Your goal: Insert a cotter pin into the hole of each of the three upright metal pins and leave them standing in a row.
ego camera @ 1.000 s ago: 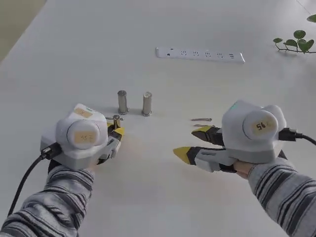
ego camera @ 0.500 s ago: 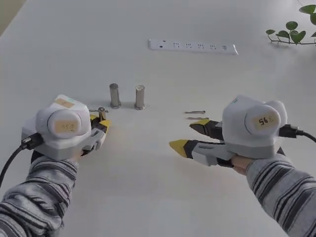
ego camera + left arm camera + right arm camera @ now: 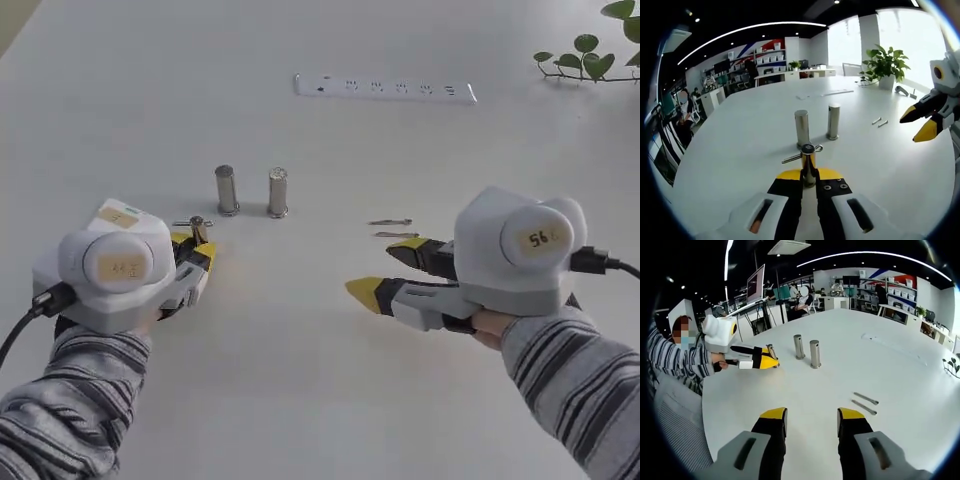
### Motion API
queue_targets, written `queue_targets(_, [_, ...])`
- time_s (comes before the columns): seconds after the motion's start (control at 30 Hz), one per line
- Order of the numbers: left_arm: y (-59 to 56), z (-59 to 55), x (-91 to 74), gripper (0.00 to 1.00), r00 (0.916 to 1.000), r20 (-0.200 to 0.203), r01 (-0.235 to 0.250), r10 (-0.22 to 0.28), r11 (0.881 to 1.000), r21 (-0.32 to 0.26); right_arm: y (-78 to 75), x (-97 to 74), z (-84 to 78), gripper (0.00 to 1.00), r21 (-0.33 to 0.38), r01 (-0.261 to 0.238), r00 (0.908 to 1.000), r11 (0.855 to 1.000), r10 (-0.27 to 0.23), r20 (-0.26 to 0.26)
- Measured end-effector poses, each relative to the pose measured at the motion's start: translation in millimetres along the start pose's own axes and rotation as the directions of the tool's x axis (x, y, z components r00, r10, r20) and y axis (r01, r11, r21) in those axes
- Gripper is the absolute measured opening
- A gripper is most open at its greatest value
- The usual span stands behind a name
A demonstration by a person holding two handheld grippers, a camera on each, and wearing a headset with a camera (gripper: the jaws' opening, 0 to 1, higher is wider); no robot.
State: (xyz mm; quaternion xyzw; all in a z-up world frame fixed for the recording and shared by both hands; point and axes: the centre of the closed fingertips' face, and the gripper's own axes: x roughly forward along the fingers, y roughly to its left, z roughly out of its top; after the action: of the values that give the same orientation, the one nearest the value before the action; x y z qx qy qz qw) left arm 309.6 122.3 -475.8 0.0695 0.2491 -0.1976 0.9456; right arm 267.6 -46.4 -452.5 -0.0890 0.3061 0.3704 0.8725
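Bare desk (image 3: 300, 340) lies between the left hand-held gripper (image 3: 195, 255), gripping a pin (image 3: 197, 229), and the right hand-held gripper (image 3: 382, 270). Two upright pins (image 3: 227, 190) (image 3: 278, 192) stand just beyond the left. Cotter pins (image 3: 390, 222) lie before the right.

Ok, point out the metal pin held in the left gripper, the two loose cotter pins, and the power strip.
metal pin (image 3: 808, 166): left gripper view, middle of its shaft.
loose cotter pins (image 3: 390, 222): head view, middle of the farther one.
power strip (image 3: 385, 88): head view, middle of its top face.

The left gripper (image 3: 195, 246), jaws clamped on the metal pin (image 3: 197, 231) carrying a cotter pin (image 3: 183, 223), has shifted slightly left, widening the gap to the left standing pin (image 3: 227, 190).
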Motion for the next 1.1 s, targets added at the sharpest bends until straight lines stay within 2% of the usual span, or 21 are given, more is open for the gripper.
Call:
queue_targets(0.13, [-0.1,-6.5,0.4,0.06,0.9995,-0.03,0.003,-0.002,1.0,0.011,-0.7,-0.3,-0.5,0.36,0.009,0.002,1.0,1.0,-0.002,0.003])
queue_targets(0.23, [-0.9,-6.8,-0.6,0.09,0.9996,-0.025,0.013,-0.013,1.0,0.001,-1.6,-0.4,-0.3,0.37,0.014,0.006,1.0,1.0,-0.006,0.007])
queue_targets(0.37, [-0.5,-1.7,-3.3,0.15,0.9996,-0.009,0.027,-0.027,1.0,0.001,-1.5,0.2,-0.4,0.37,0.015,0.001,1.0,1.0,-0.001,0.009])
queue_targets(0.5, [-0.7,1.6,-8.0,0.24,0.9989,0.003,0.046,-0.046,0.999,0.019,0.7,1.9,0.3,0.39,-0.022,-0.018,0.9998,1.0,0.018,-0.004])
queue_targets(0.6, [-0.7,0.2,-12.5,0.36,0.9981,-0.001,0.061,-0.061,0.998,-0.005,0.4,3.1,9.4,0.41,-0.033,-0.028,0.9994,0.999,0.028,0.019])
queue_targets(0.67, [-3.0,1.9,-18.1,0.39,0.9974,0.01,0.072,-0.072,0.997,0.002,-0.7,5.1,17.2,0.41,-0.043,-0.027,0.999,0.999,0.029,0.034])
queue_targets(0.73, [-5.5,5.0,-24.4,0.42,0.9964,0.03,0.079,-0.079,0.997,0.013,-0.6,7.9,29.9,0.42,-0.025,-0.037,0.9962,0.999,0.039,0.078])
queue_targets(0.77, [-6.7,5.6,-26.6,0.45,0.9958,0.034,0.084,-0.084,0.996,0.02,0.2,9.0,34.5,0.44,-0.006,-0.046,0.9946,0.999,0.046,0.093])
queue_targets(0.83, [-8.6,5.9,-31.1,0.53,0.9951,0.031,0.093,-0.094,0.995,0.022,0.7,11.4,43.0,0.45,-0.018,-0.048,0.9926,0.999,0.05,0.111])
queue_targets(0.97, [-13.8,10.1,-39.6,0.58,0.992,0.048,0.117,-0.117,0.993,0.01,3.8,19.8,53.4,0.47,-0.028,-0.058,0.9893,0.998,0.062,0.133])
queue_targets(1.1, [-17.6,13.1,-48.9,0.63,0.9909,0.054,0.123,-0.123,0.992,0.007,6.8,30.5,62.0,0.46,-0.002,-0.063,0.9848,0.998,0.062,0.162])
